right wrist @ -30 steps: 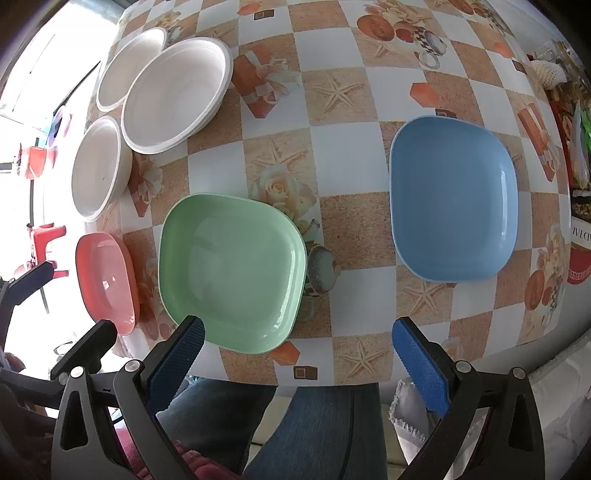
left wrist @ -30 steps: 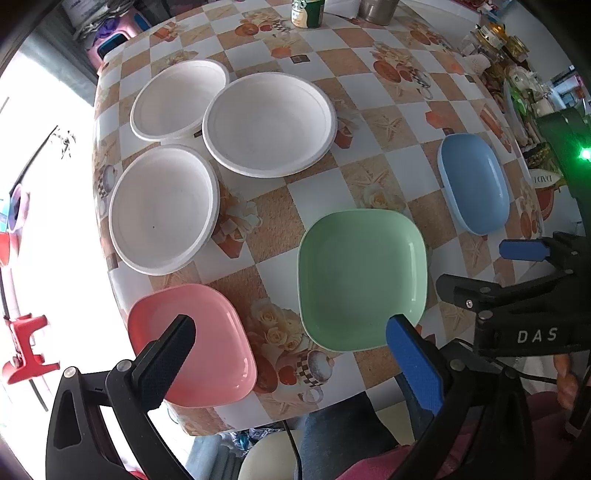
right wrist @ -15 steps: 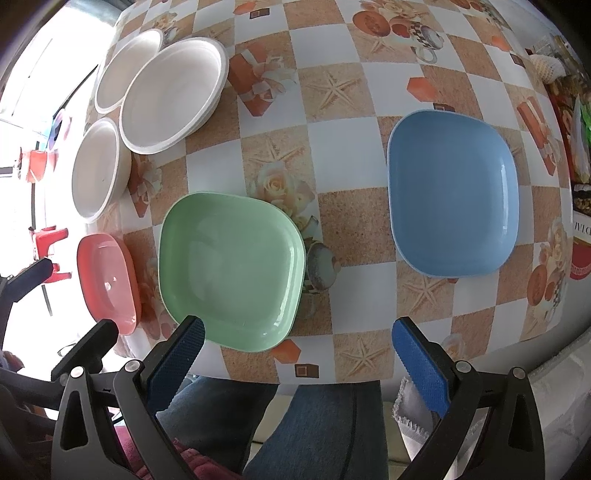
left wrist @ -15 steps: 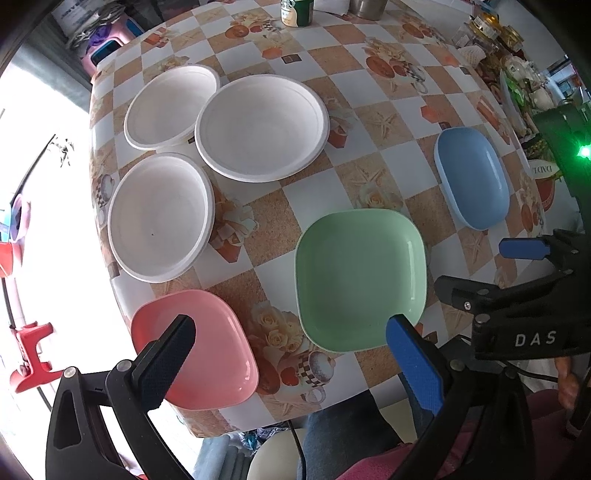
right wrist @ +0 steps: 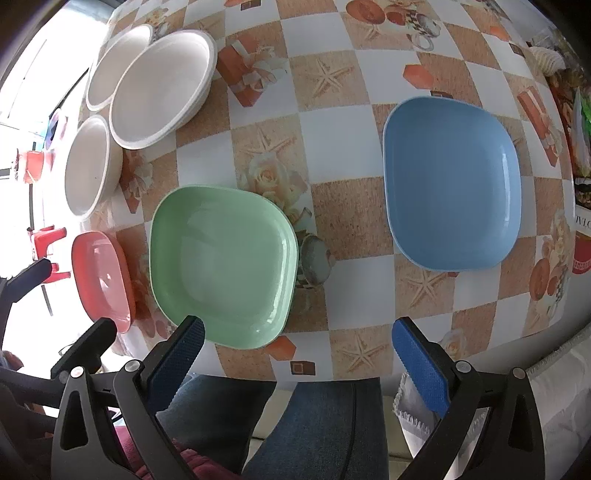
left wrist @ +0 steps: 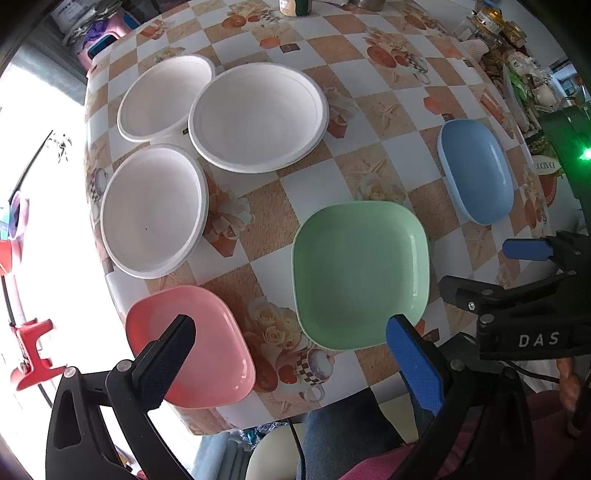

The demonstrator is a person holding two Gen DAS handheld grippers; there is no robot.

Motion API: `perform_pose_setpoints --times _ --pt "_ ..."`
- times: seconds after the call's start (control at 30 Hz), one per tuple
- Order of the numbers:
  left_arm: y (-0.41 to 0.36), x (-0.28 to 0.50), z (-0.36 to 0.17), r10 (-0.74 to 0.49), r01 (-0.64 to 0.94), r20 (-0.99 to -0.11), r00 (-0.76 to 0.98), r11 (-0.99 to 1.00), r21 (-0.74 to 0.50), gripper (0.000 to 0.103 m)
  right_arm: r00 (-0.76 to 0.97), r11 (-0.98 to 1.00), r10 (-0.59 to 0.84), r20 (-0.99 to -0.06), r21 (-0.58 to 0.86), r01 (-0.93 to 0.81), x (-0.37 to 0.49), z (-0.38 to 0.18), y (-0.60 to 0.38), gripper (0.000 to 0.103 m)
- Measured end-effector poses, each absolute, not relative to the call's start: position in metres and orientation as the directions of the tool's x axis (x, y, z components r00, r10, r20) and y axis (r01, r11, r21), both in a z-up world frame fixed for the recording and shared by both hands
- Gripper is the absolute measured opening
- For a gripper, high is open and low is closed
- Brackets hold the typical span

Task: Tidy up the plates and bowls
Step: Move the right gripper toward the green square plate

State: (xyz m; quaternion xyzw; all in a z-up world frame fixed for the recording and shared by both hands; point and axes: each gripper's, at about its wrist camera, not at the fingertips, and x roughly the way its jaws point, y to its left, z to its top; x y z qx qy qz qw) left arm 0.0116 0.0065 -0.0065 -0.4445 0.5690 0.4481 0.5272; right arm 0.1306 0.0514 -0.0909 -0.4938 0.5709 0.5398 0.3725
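Three square plates lie along the near edge of a checkered table: pink (left wrist: 207,347) at the left, green (left wrist: 360,271) in the middle, blue (left wrist: 476,171) at the right. Three white round bowls (left wrist: 258,116) sit behind them at the left. My left gripper (left wrist: 291,354) is open and empty, hovering above the near table edge between the pink and green plates. My right gripper (right wrist: 299,354) is open and empty above the near edge, between the green plate (right wrist: 221,264) and the blue plate (right wrist: 452,181). The pink plate (right wrist: 101,275) shows at its left.
Jars and a metal cup (left wrist: 295,5) stand at the table's far edge. Cluttered packets and items (left wrist: 513,48) line the right side. The person's jeans-clad legs (right wrist: 314,424) are below the table edge. A red stool (left wrist: 29,354) stands on the floor left.
Both grippers have drawn slightly closer to the table; the plates look a little larger. Nothing on the table has moved and both jaws stay open.
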Motion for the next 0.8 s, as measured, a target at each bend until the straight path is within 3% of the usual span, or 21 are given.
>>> perform_pose_setpoints --times 0.8 --pt "0.008 0.012 -0.028 -0.046 -0.976 -0.997 -0.067 0.211 0.056 0.103 -0.244 -0.042 -0.192 -0.951 0.256 -0.966 0.135 -0.114 0.048 0.102"
